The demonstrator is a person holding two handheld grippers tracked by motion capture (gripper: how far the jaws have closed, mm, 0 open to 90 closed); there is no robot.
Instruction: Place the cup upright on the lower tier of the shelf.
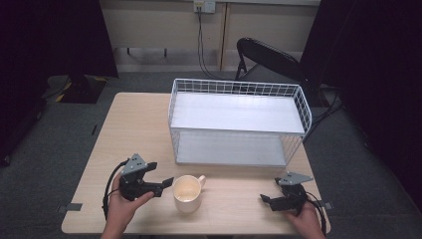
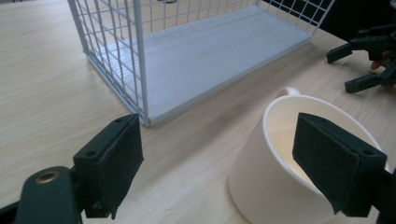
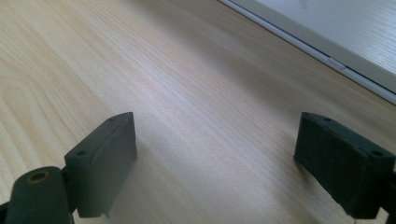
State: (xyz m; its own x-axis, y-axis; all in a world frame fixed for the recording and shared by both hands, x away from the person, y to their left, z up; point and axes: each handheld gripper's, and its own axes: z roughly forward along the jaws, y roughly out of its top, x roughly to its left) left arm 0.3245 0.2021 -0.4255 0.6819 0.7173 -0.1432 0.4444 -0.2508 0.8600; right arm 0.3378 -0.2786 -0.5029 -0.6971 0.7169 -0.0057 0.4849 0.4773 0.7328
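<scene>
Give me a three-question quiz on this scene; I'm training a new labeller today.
1. True or false: the mug stands on the rack's upper shelf.
2. Which gripper is nearer the mug: A) the left gripper B) the right gripper?
3. Fill in: in the left gripper view, the mug's handle points toward the ____.

Key
1. False: it stands on the table, in front of the rack.
2. A: its open jaws reach toward the mug; whether a jaw touches the rim is unclear. The right gripper, also open, sits apart near the table's other corner.
3. Rack.
</scene>
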